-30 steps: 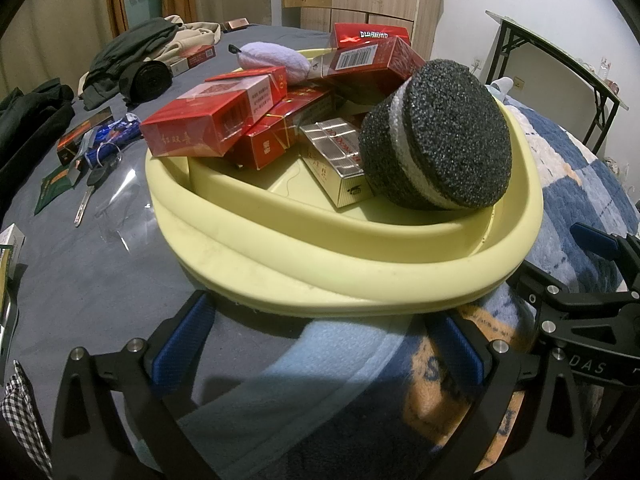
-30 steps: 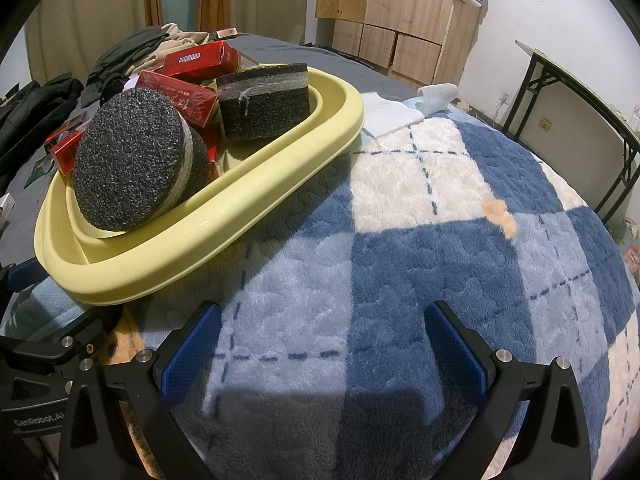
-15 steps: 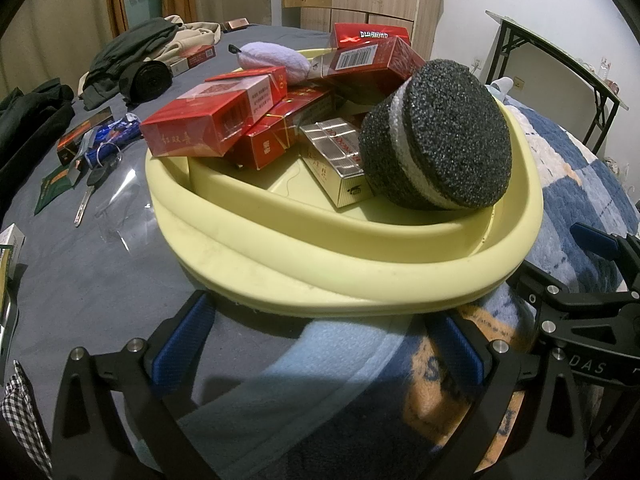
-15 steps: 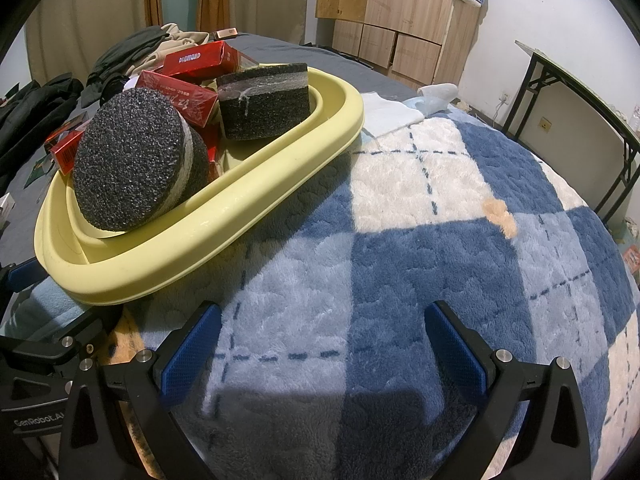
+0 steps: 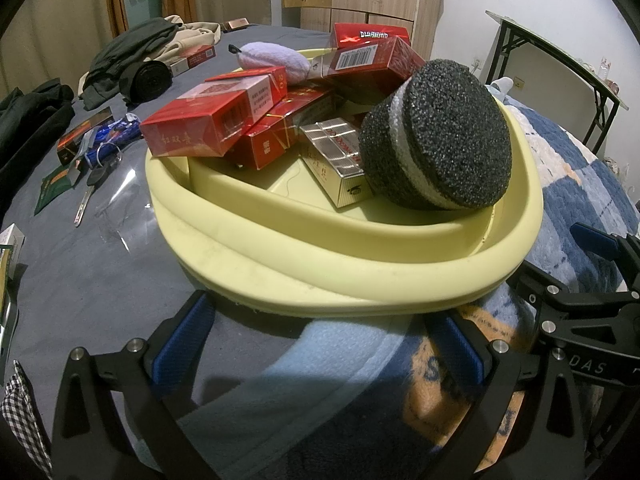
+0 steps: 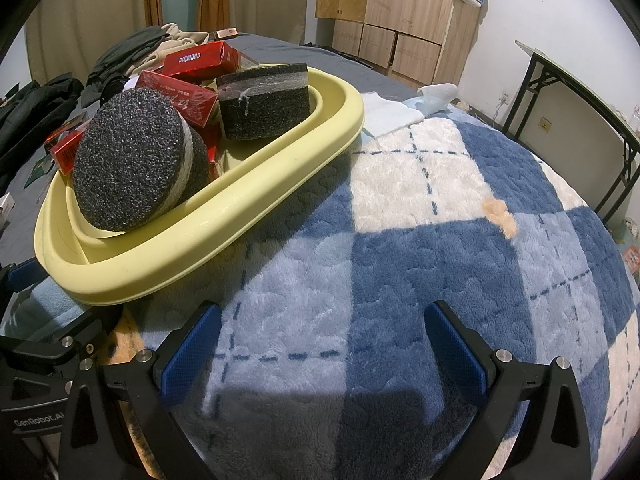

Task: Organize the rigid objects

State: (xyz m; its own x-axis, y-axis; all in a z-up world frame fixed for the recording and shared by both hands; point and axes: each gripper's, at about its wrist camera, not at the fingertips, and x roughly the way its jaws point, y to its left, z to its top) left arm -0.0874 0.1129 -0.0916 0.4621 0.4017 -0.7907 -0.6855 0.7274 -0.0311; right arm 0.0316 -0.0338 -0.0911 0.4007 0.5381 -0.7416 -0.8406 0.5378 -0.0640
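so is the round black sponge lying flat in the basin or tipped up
Tipped up. The round black sponge stands on its edge, flat face outward, leaning on the yellow basin rim.

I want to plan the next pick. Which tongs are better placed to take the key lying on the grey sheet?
Probably the left tongs. They are open and face the grey side, where the key lies left of the yellow basin. The right tongs, also open, point at the blue blanket, away from it.

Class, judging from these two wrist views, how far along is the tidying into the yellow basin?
Done: the yellow basin already holds red boxes, a silver box, a round sponge and a rectangular sponge. In hand: nothing; the left gripper and right gripper are open. Left: a key and small packets lie outside.
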